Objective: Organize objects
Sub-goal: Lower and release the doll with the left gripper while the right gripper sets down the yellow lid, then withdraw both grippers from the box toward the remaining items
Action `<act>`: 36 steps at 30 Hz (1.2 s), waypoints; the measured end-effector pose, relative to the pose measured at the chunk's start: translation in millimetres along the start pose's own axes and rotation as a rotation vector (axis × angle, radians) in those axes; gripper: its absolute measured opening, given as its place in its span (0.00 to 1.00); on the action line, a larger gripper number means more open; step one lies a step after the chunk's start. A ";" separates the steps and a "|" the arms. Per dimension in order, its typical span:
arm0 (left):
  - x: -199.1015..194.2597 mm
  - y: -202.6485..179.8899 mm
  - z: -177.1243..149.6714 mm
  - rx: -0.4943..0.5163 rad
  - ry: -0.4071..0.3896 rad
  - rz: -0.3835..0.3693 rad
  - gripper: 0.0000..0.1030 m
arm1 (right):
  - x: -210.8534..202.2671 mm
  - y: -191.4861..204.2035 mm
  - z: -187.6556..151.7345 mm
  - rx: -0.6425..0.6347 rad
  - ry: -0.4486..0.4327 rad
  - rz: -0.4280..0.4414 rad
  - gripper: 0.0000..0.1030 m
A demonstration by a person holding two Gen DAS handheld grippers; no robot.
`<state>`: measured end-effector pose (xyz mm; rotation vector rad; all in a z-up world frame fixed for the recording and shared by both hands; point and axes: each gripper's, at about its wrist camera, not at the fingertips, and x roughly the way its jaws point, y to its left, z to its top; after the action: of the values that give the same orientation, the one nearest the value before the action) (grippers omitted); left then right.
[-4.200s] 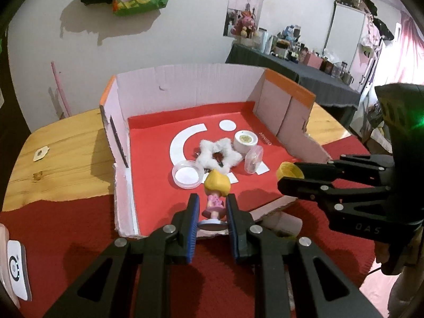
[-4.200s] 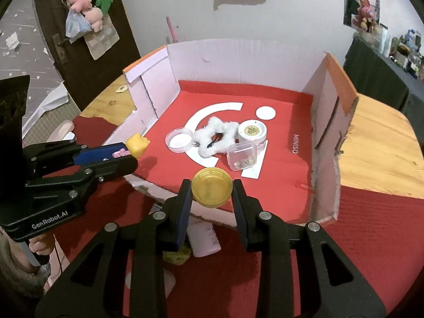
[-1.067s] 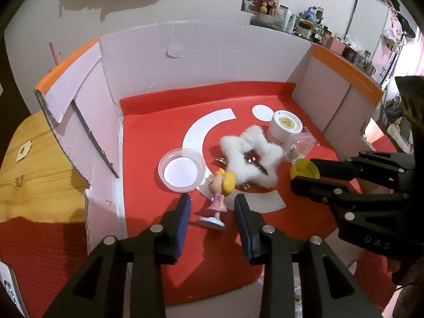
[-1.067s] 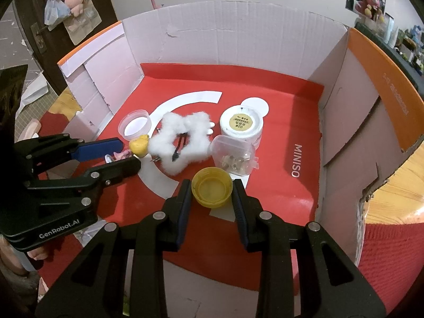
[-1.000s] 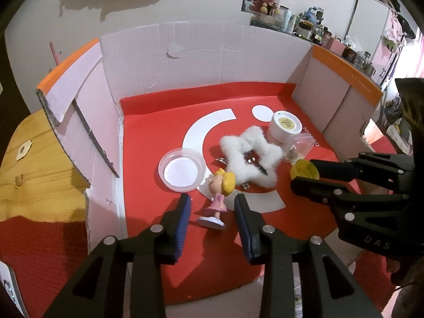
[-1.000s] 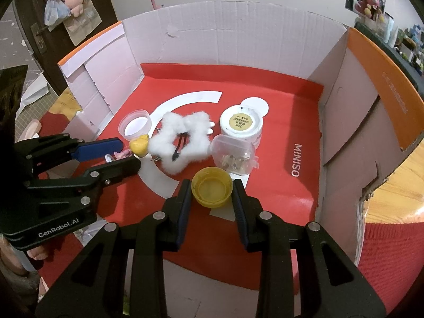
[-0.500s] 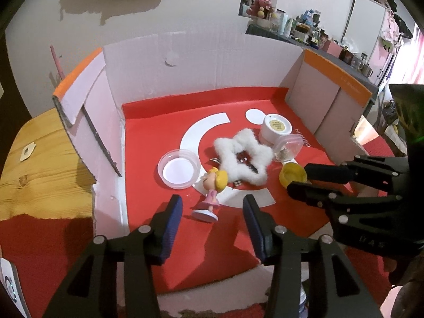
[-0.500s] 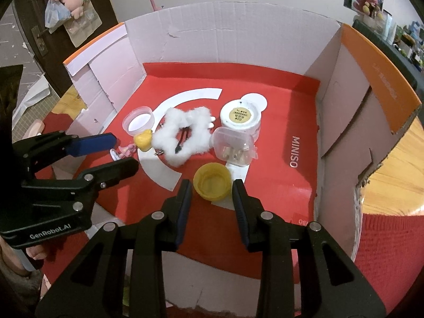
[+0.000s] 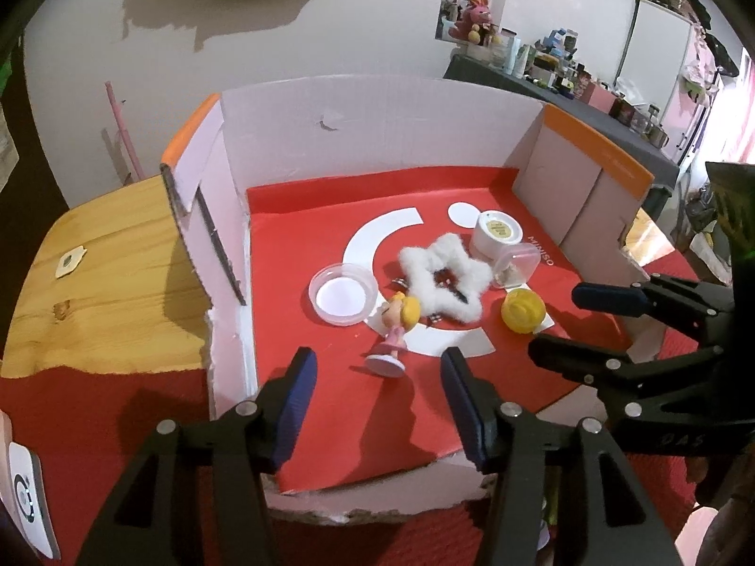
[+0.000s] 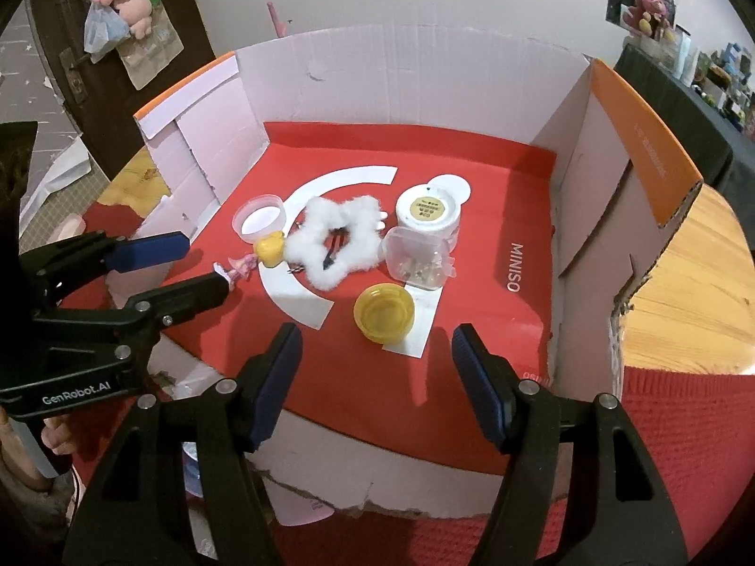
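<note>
- The left hand-held gripper [image 9: 375, 396] is seen with its jaws parted and empty; they have just been opening, and the doll [image 9: 396, 330] stands free on the red floor of the box [image 9: 377, 127], just beyond the pads.
- The right hand-held gripper [image 10: 373, 363] is likewise spread wide and has just been opening; nothing is gripped, and the yellow cap [image 10: 384, 313] lies loose on the box floor ahead of it.
- Inside the box, the doll is placed near the left, beside a clear round dish [image 9: 342, 292]; a white fluffy star [image 9: 443, 278] lies in the middle, with a white jar [image 9: 498, 233] and a small clear tub [image 9: 514, 266] to the far right.
- Both carried items are judged to be delivered, so this step appears finished.
- On the bench [image 9: 104, 278], a few small things are glimpsed below the near box edge in the right view; they cannot be identified, and they may be what is left.
</note>
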<state>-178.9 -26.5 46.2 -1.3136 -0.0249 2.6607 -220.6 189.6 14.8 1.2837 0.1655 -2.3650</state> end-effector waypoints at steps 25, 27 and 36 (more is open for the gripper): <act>-32.6 -2.5 -8.3 -0.007 -0.074 0.033 0.88 | -46.4 10.4 -8.8 -0.002 -0.107 -0.025 0.79; -35.7 -2.5 -9.3 -0.008 -0.079 0.029 0.88 | -48.1 11.9 -11.1 -0.004 -0.108 -0.026 0.79; -41.1 -6.8 -14.7 0.000 -0.079 0.032 0.89 | -56.7 18.2 -18.1 -0.016 -0.116 -0.039 0.79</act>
<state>-141.8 -27.4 70.2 -1.2180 -0.0135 2.7383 -172.1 197.1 53.1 1.1415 0.1750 -2.4583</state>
